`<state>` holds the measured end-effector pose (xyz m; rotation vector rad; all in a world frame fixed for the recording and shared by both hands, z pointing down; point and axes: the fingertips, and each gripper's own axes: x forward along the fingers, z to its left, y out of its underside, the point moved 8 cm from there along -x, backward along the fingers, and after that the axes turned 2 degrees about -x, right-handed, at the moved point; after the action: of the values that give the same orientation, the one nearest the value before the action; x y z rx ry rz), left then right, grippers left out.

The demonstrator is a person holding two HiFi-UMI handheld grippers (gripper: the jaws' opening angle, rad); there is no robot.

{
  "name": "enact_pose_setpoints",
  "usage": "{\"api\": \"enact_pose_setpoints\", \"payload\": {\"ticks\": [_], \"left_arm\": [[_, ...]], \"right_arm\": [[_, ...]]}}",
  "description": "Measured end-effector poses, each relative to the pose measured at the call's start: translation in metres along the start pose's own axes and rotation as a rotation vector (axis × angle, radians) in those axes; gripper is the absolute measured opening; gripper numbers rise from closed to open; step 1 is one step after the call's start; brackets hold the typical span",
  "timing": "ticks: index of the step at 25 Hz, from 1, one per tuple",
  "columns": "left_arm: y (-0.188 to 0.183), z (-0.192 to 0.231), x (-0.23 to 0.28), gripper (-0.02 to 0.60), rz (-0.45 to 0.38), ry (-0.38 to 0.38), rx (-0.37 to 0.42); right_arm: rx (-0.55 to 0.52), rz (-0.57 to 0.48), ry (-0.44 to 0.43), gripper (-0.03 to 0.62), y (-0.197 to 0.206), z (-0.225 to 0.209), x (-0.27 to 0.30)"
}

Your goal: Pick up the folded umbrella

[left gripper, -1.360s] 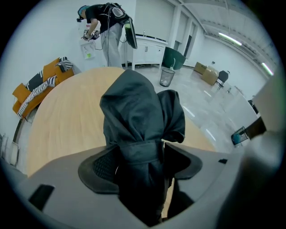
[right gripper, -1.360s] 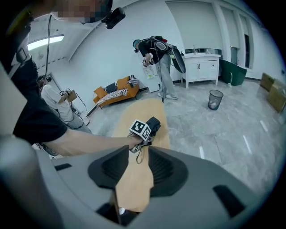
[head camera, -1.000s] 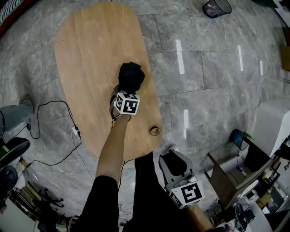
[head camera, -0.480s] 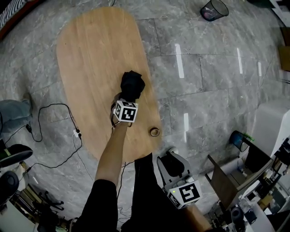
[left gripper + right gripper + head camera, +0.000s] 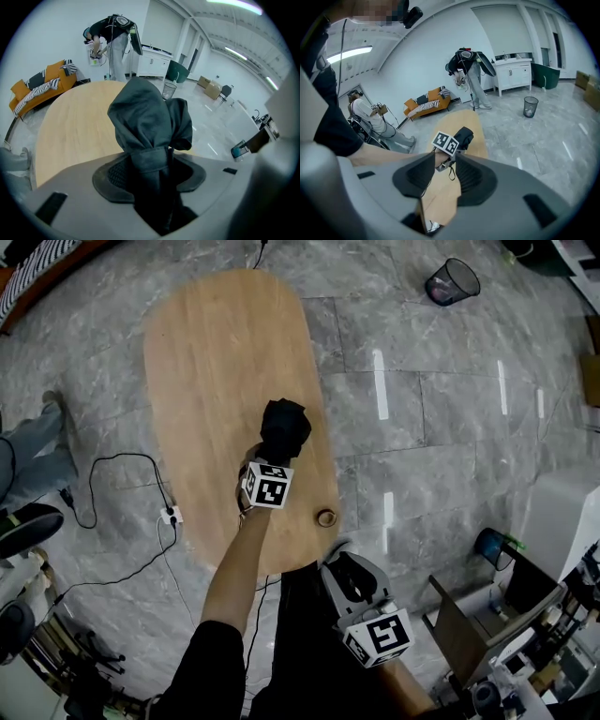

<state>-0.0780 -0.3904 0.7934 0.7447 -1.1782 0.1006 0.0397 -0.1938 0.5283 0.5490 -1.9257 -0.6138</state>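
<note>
Folded umbrella (image 5: 150,117) gripped in left tongs (image 5: 149,171), whose jaws just closed; right tongs (image 5: 445,163) released, empty.

Below me the floor (image 5: 441,427) is grey marble slabs, glossy enough to throw back strips of ceiling light. An oval wooden table (image 5: 206,362) stands on it, and a cable (image 5: 131,455) trails over the slabs just beside it. A black mesh bin (image 5: 451,281) sits well apart. The walls (image 5: 422,61) are white. Against one I see an orange sofa (image 5: 22,88) with striped cushions, and further along, white cabinets (image 5: 513,70). Long lamps (image 5: 234,5) run across the ceiling.
</note>
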Motion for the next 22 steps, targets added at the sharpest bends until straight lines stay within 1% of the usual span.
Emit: {"api": "enact_pose_setpoints", "payload": {"ticks": [6, 10, 18, 22], "left_arm": [[-0.008, 0.001, -0.036, 0.212, -0.04, -0.003, -0.018], [-0.013, 0.0, -0.065, 0.212, -0.074, -0.02, -0.031], [-0.018, -0.019, -0.132, 0.212, -0.147, -0.038, -0.088], [-0.021, -0.03, -0.163, 0.212, -0.169, -0.04, -0.101]], "right_arm": [[-0.029, -0.021, -0.031, 0.143, -0.009, 0.006, -0.005], [-0.036, -0.058, -0.052, 0.143, -0.018, 0.011, -0.007], [-0.103, -0.111, -0.11, 0.143, -0.042, 0.027, -0.032], [-0.105, -0.131, -0.133, 0.137, -0.051, 0.032, -0.045]]}}
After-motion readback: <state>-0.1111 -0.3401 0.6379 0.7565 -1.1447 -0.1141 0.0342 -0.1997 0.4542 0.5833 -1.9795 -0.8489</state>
